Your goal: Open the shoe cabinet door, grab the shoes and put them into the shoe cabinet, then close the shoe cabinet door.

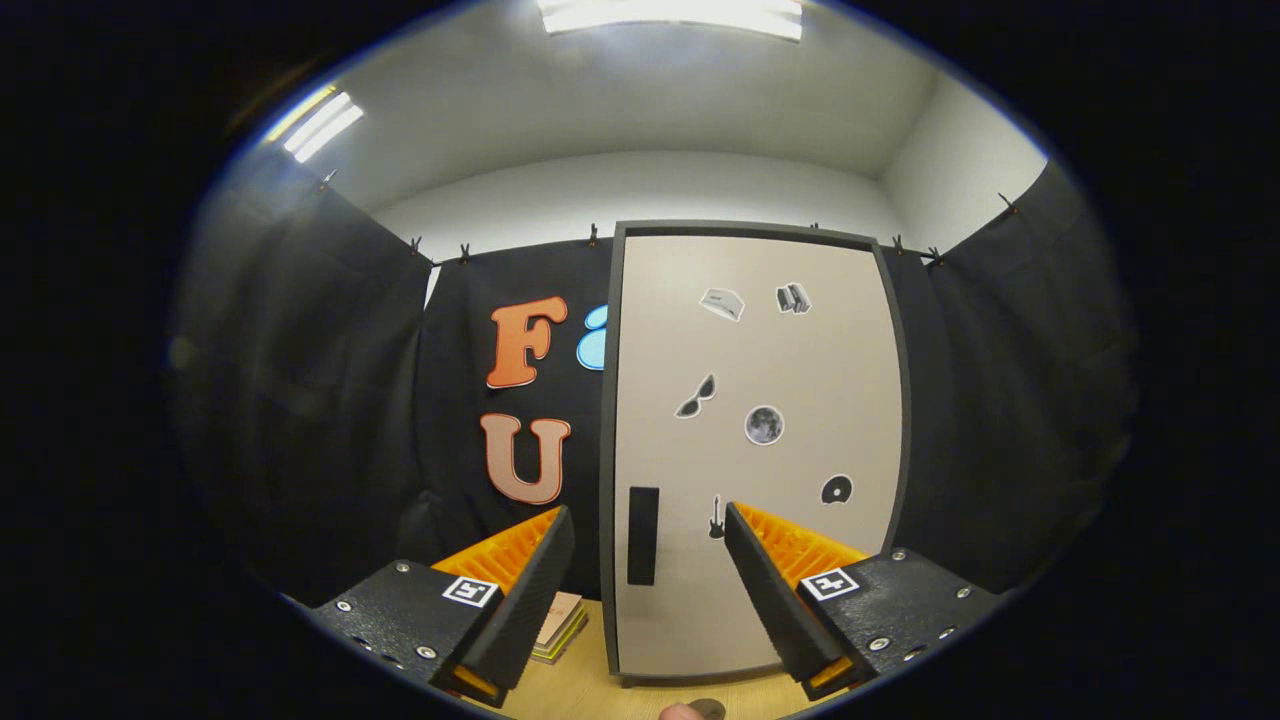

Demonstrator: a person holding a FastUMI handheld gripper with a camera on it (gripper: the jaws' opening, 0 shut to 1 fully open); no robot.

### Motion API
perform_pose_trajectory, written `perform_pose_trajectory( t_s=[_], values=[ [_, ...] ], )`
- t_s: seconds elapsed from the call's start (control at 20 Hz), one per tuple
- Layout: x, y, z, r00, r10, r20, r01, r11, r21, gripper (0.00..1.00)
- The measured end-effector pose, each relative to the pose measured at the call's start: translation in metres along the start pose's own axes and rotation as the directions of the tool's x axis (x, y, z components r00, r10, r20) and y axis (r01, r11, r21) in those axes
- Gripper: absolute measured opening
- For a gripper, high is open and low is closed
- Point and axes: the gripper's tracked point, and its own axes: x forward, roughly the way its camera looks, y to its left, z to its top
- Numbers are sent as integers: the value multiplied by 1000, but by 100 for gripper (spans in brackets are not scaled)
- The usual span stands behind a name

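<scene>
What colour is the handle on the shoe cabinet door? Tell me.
Black, a tall bar on the beige door; the handle shows in the gripper view, beyond the open jaws.

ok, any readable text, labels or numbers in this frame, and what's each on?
Door: no words; picture stickers only.
Sticker near the door's top: any print too small to read.
Hand-held gripper, open just ahead of the shut door: square coded tags, patterns, not text.
Books beside the cabinet: covers too blurred to read.

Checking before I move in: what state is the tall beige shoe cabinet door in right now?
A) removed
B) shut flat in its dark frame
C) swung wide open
B: the tall beige shoe cabinet door sits flush in its dark frame, black handle untouched; the open gripper hovers ahead of it.
</scene>
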Motion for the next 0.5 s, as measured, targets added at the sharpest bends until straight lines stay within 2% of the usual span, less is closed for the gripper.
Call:
perform_pose_trajectory(
  t_s=[0.25, 0.5],
  values=[
    [52, -2, -24, 1000, -11, -22, 11, 1000, 6, 94],
    [99, 4, -54, 998, 10, -69, -10, 1000, 5, 88]
  ],
)
